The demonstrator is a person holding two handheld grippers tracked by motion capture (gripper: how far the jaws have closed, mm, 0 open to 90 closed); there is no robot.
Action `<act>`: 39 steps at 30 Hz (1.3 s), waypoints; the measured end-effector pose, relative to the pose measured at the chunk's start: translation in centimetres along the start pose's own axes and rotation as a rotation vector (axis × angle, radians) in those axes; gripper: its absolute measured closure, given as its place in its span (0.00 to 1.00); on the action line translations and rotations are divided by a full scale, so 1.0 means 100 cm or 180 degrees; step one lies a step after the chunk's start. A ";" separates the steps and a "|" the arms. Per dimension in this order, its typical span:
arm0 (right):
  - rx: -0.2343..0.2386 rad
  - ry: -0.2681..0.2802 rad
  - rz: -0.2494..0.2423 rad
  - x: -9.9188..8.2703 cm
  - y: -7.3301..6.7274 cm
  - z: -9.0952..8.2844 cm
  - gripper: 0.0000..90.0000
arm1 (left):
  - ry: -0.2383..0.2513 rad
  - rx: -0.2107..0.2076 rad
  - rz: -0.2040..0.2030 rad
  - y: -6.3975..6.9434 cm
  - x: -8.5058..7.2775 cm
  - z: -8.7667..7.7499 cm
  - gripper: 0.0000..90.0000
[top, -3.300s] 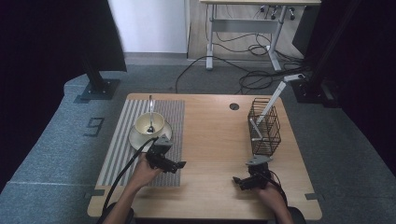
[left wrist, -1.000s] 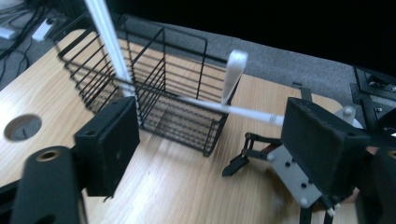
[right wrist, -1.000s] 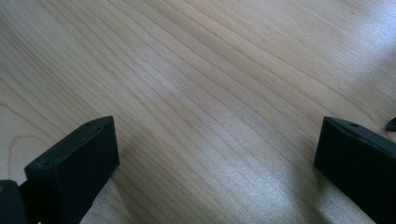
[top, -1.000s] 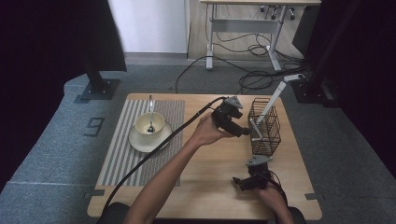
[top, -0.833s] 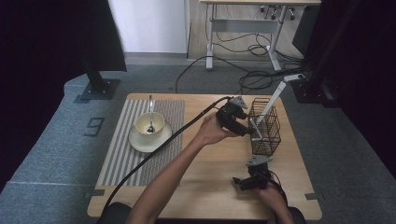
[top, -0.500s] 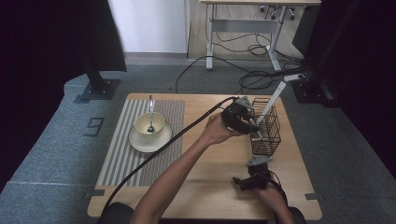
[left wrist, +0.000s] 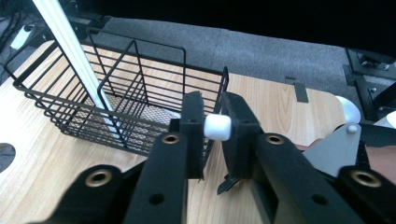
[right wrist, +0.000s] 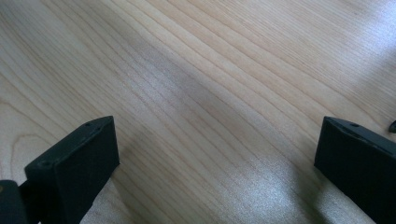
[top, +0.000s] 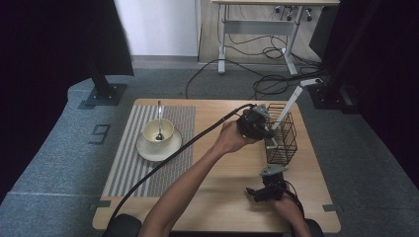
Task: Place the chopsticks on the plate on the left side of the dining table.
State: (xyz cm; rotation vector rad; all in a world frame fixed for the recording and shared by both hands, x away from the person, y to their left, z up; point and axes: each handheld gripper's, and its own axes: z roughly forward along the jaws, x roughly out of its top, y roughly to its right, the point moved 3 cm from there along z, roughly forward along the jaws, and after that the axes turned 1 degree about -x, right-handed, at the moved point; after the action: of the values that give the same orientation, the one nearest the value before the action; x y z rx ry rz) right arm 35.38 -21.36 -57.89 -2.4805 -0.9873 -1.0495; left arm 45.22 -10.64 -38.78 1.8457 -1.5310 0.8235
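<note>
The left gripper (left wrist: 212, 128) has just closed on the white handle end (left wrist: 218, 127) of a utensil at the black wire basket (top: 281, 133), at 3 o'clock on the desk (top: 217, 197). The right gripper (top: 262, 191), at 5 o'clock, stands wide open over bare wood.

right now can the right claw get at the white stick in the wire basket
Probably yes. The right claw rests open on the table just in front of the wire basket, whose top is open. But the left claw is already shut on the white stick, crowding that side.
</note>
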 end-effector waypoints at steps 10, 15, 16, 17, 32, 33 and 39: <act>0.0003 0.0001 -0.0005 0.000 0.000 0.000 0.00 | 0.0057 -0.0032 0.0012 0.001 0.003 -0.005 0.92; 0.0005 -0.0001 -0.0002 0.000 0.000 0.000 0.00 | 0.0124 -0.0008 0.0048 0.003 0.008 -0.017 0.92; 0.0005 -0.0003 -0.0005 0.000 0.000 0.000 0.00 | 0.0133 0.0000 0.0059 0.004 0.010 -0.020 0.92; 0.0006 -0.0002 -0.0002 0.000 0.000 0.000 0.00 | 0.0138 0.0007 0.0068 0.004 0.010 -0.021 0.92; 0.0009 -0.0002 0.0002 0.000 0.000 0.000 0.00 | 0.0253 0.0161 0.0155 0.013 0.021 -0.059 0.92; 0.0009 -0.0002 0.0002 0.000 0.000 0.000 0.00 | 0.0253 0.0161 0.0155 0.013 0.021 -0.059 0.92; 0.0009 -0.0004 -0.0006 0.000 0.000 0.000 0.00 | 0.0299 0.0242 0.0167 0.015 0.024 -0.076 0.92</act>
State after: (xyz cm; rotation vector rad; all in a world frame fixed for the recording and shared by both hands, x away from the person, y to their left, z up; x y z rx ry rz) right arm 35.35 -21.35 -57.90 -2.4788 -0.9911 -1.0466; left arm 43.39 -6.50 -32.03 1.8003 -1.5137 0.9914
